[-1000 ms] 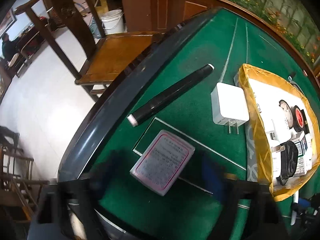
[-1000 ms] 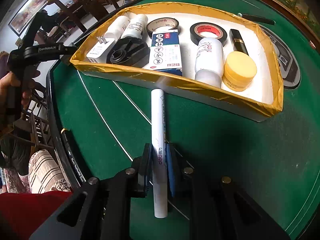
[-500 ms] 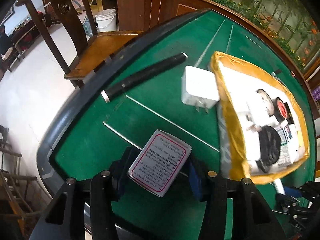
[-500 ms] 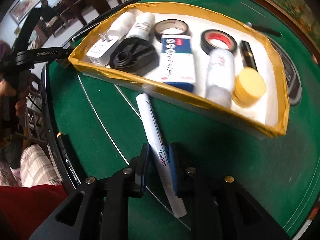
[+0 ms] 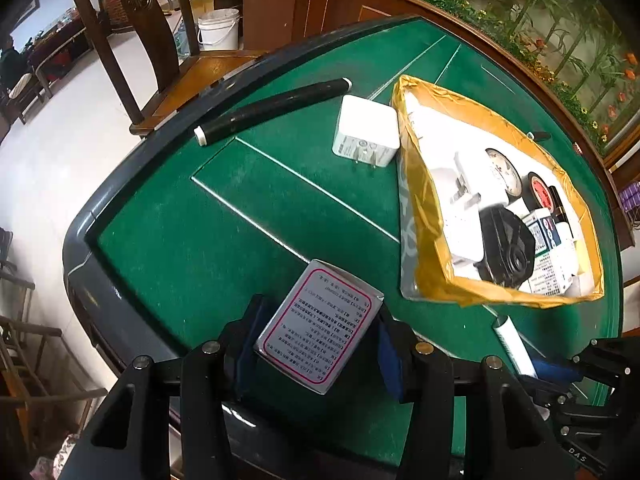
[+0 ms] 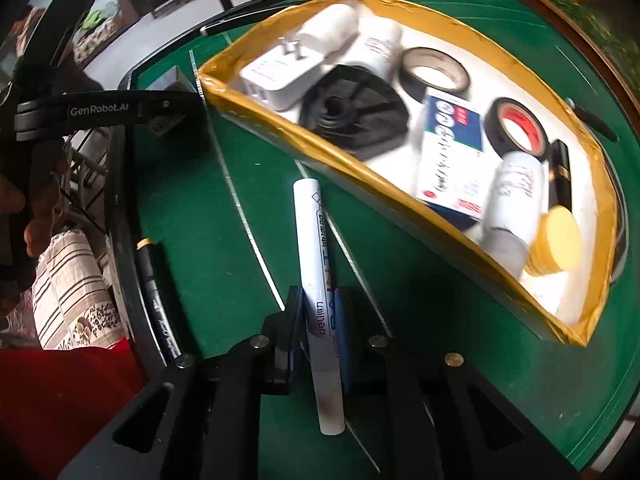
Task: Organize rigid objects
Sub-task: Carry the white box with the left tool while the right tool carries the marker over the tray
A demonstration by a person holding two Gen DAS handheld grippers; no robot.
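A small box with a pink-bordered label (image 5: 316, 322) hangs over the green table near its edge, gripped by my left gripper (image 5: 318, 340). Just right of it lies the yellow-rimmed tray (image 5: 416, 216), which contains a white charger, a black round part, tape rolls and bottles. In the right wrist view my right gripper (image 6: 318, 312) has its jaws closing on a white marker (image 6: 314, 236), with the pads pressing its barrel. The marker's tip points at the near wall of the tray (image 6: 320, 140). A white plug adapter (image 5: 366, 128) and a black rod (image 5: 272, 108) lie on the felt left of the tray.
The table's dark raised rim (image 5: 132, 176) curves around the felt. A black pen (image 6: 156, 288) lies on that rim. A wooden chair (image 5: 160, 60) and a white bucket (image 5: 218, 30) stand on the floor beyond. A person's red clothing (image 6: 60, 392) is at the lower left.
My left gripper has carried the box toward the tray, which now sits closer. My right gripper has rolled with the marker, so the tray appears tilted and nearer.
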